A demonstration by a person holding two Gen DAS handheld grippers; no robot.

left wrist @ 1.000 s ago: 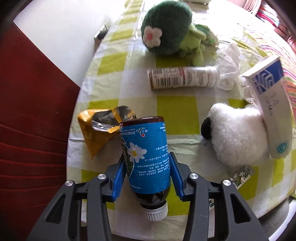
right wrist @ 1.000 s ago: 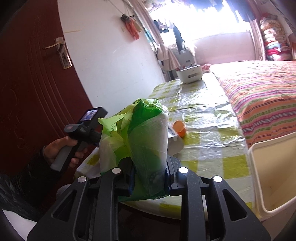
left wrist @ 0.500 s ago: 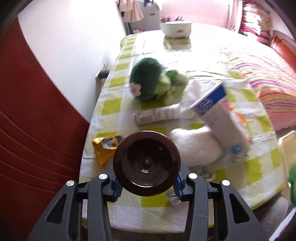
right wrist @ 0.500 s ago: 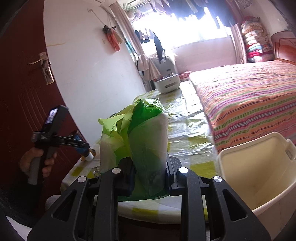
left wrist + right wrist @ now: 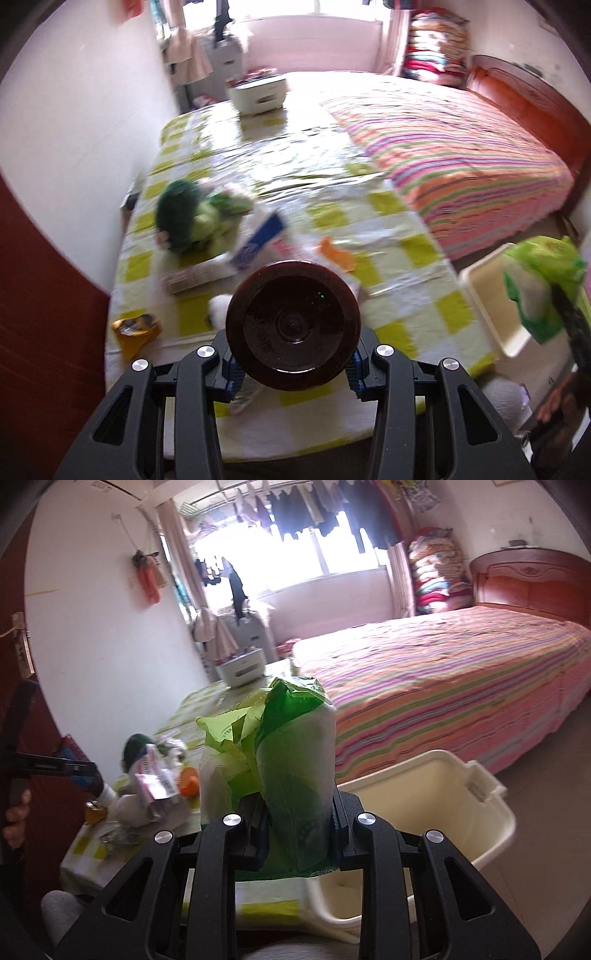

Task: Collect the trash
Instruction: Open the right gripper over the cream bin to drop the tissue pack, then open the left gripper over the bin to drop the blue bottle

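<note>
My left gripper (image 5: 293, 373) is shut on a dark brown bottle (image 5: 293, 326), held above the checked table (image 5: 399, 258) with its round base towards the camera. The right wrist view shows that bottle's white cap (image 5: 108, 794) pointing down at the far left. My right gripper (image 5: 297, 823) is shut on a crumpled green plastic bag (image 5: 291, 760), held beside a cream bin (image 5: 491, 812) off the table's corner. On the table lie a yellow snack wrapper (image 5: 135, 330), a white tube (image 5: 195, 277), a blue and white carton (image 5: 258, 243) and an orange scrap (image 5: 336, 254).
A green plush toy (image 5: 184, 218) and a white plush toy (image 5: 218, 310) sit among the litter. A white box (image 5: 258, 92) stands at the table's far end. A bed with a striped cover (image 5: 461, 155) runs along the right, a dark red door (image 5: 44, 332) along the left.
The left gripper lifted the bottle off the table, tipped its base towards the camera and drew back. The right gripper swung right with the green bag, bringing the cream bin into view.
</note>
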